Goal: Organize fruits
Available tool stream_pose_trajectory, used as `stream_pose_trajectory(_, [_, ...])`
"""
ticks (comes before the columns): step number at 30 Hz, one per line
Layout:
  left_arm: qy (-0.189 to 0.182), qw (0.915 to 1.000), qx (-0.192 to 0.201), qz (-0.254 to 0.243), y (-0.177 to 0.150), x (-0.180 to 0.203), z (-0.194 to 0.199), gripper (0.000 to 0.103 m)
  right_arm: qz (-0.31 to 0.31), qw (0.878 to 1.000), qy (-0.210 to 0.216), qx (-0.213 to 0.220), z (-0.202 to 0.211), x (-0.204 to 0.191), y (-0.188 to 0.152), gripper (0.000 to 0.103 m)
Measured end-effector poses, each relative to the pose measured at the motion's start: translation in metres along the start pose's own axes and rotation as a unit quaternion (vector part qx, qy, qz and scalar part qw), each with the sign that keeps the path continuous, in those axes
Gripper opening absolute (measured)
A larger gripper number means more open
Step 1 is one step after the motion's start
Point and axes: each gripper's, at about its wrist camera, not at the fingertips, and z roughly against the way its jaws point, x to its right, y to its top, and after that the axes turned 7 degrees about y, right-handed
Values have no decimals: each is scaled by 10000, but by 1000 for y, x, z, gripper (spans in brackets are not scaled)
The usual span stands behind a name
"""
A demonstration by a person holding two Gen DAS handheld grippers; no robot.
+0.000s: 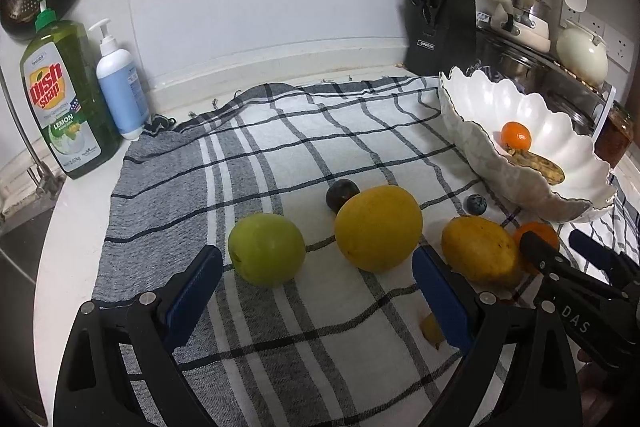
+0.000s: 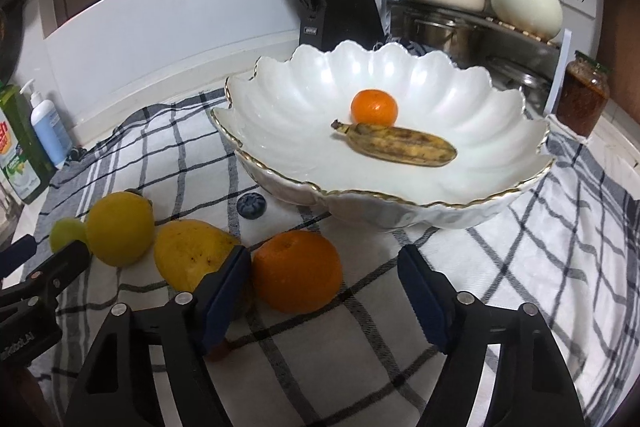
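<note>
A checked cloth (image 2: 520, 267) is covering the counter, and the scalloped white bowl (image 2: 280, 99) is sitting on it toward the back right, already holding a spotted small banana (image 2: 400, 145) and a mandarin (image 2: 374, 107) that are touching each other. Loose fruit is lying in a row in front of the bowl: a round yellow fruit (image 1: 378, 227), a green apple (image 1: 266, 249), a yellow mango-like fruit (image 1: 480, 251), the orange (image 2: 296, 271), a dark plum (image 1: 340, 193) behind the yellow one, and a blueberry (image 2: 251, 205) near the bowl's foot. The right gripper (image 2: 324, 291) is standing part-open and holding nothing — its left pad is just beside the orange, the other pad well clear on the far side. The left gripper (image 1: 316, 291) is gaping wide and empty, aimed between the apple and the round yellow fruit. The orange is probably firm and moderately heavy, with a pebbled skin that should grip well — taking it across its widest middle looks safest, since a round fruit pinched off-centre is likely to roll out. The bowl looks brittle, so fruit wants lowering in rather than dropping.
</note>
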Motion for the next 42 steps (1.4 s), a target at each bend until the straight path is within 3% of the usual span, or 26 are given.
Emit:
stream_pose_trajectory(7, [-56, 10000, -52, -29, 1, 3, -5, 97, -100, 9997, 186, -91, -7, 3, 3, 70])
stream_pose_trajectory(13, [-115, 9999, -111, 7, 1, 3, -8, 97, -45, 9988, 460, -159, -8, 0, 3, 49])
stream_pose_trajectory(29, [-346, 9991, -177, -156, 13, 18, -22, 96, -94, 9996, 256, 99, 11, 1, 4, 47])
stream_pose_trajectory(33, [-282, 9991, -42, -304, 16, 24, -24, 95, -112, 9997, 216, 97, 11, 3, 5, 47])
stream_pose_trajectory(38, [-193, 9987, 102, -460, 19, 28, -26, 90, -150, 9996, 210, 65, 9, 3, 5, 47])
stream_pose_trajectory(42, [-250, 9982, 143, -518, 21, 28, -25, 76, -161, 9996, 215, 78, 10, 2, 4, 47])
